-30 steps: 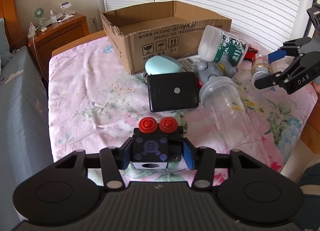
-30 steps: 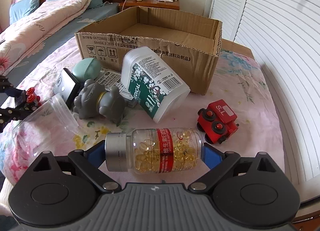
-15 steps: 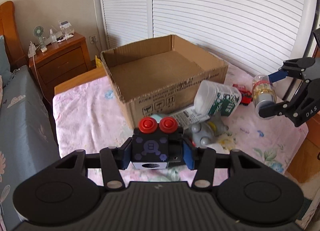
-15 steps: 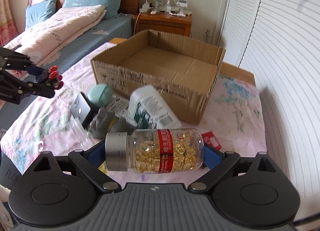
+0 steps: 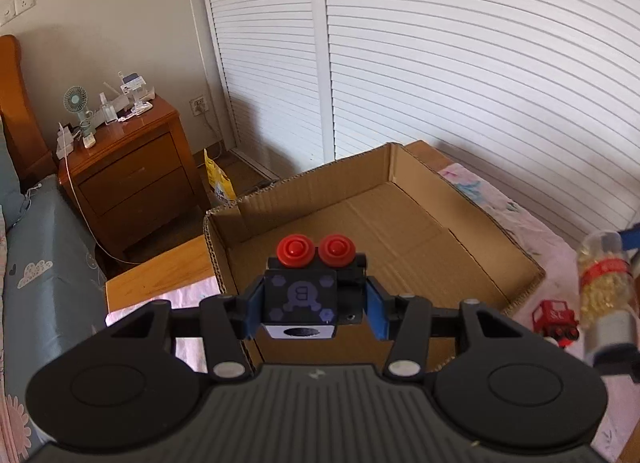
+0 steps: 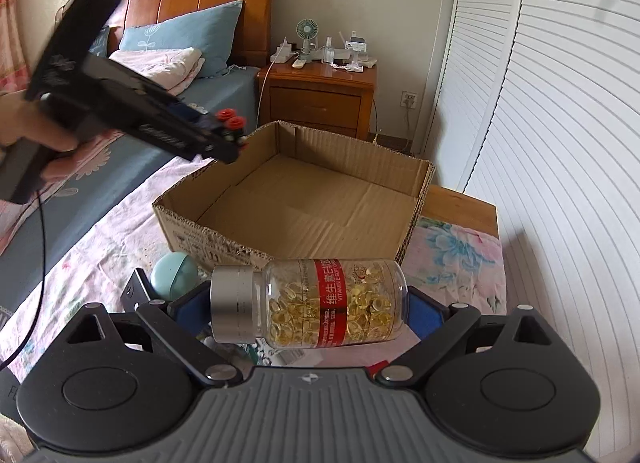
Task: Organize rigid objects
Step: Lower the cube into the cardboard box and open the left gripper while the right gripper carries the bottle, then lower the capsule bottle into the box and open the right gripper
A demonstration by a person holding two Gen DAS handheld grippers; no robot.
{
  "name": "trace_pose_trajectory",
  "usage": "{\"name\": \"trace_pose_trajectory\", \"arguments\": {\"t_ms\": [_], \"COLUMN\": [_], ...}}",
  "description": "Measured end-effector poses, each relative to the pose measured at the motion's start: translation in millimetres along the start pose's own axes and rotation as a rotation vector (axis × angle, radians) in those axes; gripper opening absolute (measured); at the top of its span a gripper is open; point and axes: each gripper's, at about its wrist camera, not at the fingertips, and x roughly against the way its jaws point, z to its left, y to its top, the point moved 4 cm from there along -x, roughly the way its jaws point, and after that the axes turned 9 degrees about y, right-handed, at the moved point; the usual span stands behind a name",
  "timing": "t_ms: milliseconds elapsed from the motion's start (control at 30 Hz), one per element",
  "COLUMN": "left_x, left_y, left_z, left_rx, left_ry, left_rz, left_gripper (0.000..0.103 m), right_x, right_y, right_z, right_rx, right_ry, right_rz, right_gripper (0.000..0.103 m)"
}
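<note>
My left gripper (image 5: 314, 305) is shut on a black toy car (image 5: 304, 295) with two red wheels on top. It hangs above the near wall of the open cardboard box (image 5: 400, 231). From the right wrist view the same left gripper (image 6: 224, 139) and its toy (image 6: 231, 123) hover over the box's (image 6: 304, 207) left corner. My right gripper (image 6: 308, 303) is shut endwise on a clear pill bottle (image 6: 316, 303) with a silver cap, a red label and yellow capsules, held in front of the box. That bottle (image 5: 604, 295) shows blurred at the right edge of the left wrist view.
A red toy truck (image 5: 556, 317) lies on the floral cloth right of the box. A teal round case (image 6: 174, 275) and a black device (image 6: 136, 293) sit by the box's front. A wooden nightstand (image 6: 320, 91) and a bed (image 6: 120, 143) stand behind.
Both grippers rose and moved toward the box with their loads. The left one now hangs over the box's edge; the pile of objects dropped out of its view.
</note>
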Motion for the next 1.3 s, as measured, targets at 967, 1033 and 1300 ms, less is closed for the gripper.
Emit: {"name": "trace_pose_trajectory", "arguments": {"t_ms": [967,1033,1300], "left_x": [84,92,102], "left_y": [-105,-116,-149], "left_z": [10,10,4], "left_rx": [0.217,0.238,0.296], "left_ry": [0.04,0.071,0.135], "left_rz": [-0.041,-0.061,-0.041], "left_gripper": [0.1,0.101,0.102], "right_x": [-26,-36,-80], "right_y": [41,49,91], "right_z": [-25,-28,-42], "right_rx": [-0.08,-0.091,-0.128], "right_ry": [0.0,-0.002,-0.02], "right_rz": [-0.011,-0.002,0.02], "right_gripper": [0.099,0.099,0.099]}}
